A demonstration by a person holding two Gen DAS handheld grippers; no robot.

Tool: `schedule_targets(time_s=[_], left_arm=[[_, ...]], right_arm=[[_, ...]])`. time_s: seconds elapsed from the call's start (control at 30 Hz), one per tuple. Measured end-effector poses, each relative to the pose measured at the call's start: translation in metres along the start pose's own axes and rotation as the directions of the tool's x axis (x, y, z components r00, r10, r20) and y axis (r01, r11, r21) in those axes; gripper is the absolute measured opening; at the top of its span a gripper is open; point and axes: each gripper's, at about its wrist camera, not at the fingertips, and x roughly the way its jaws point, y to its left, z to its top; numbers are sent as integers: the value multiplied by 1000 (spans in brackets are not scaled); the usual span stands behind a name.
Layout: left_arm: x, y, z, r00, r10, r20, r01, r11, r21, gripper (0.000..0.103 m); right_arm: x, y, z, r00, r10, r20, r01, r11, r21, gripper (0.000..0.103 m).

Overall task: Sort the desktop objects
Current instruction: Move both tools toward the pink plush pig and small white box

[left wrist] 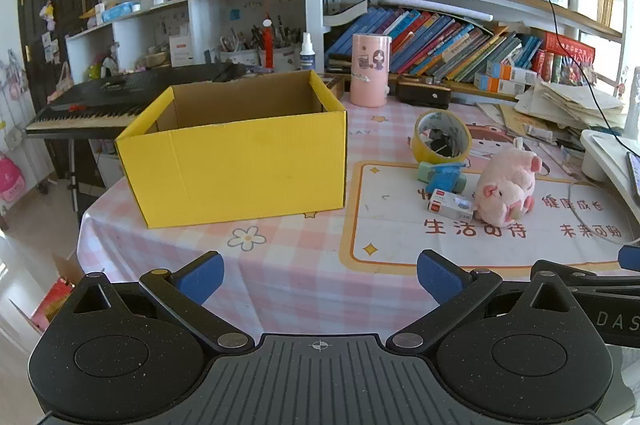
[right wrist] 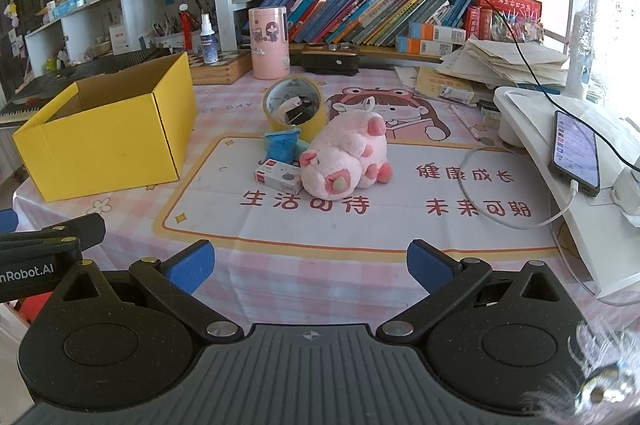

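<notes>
Left gripper [left wrist: 319, 275]: wide apart, holding nothing, above the worktop's near edge.
Right gripper [right wrist: 310, 265]: wide apart, holding nothing.
Box [left wrist: 240, 161]: yellow, open-topped, near the worktop's left edge.
Pig [right wrist: 346, 155]: mid-worktop, touching the carton [right wrist: 278, 177]; tape [right wrist: 296, 105] and blue toy [right wrist: 282, 145] just behind.

Both the left gripper [left wrist: 319, 275] and right gripper [right wrist: 308, 265] have black speckled bodies, silver screws and blue finger pads [left wrist: 202, 275].

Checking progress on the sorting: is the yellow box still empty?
Cannot tell fully. The yellow box stands open-topped; only bare inner walls show, its floor is hidden. The pink plush pig lies outside on the table.
</notes>
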Motion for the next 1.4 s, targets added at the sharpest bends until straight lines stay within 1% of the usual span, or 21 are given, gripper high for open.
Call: schedule_targets(time_s=[0.5,0.73,1.4], left_arm=[[-1,0,2,1000,0,4,0,1000,3,103],[-3,-1,3,1000,-4,10,4,1000,10,103],[-1,2,2,1000,-5,8,5,1000,13,103]], right_arm=[[-3,0,-2,1000,-2,2,2,1000,-2,103],[0,2,8,1000,-1,6,1,1000,-3,103],[-1,3,5,1000,-1,8,1,1000,-2,103]])
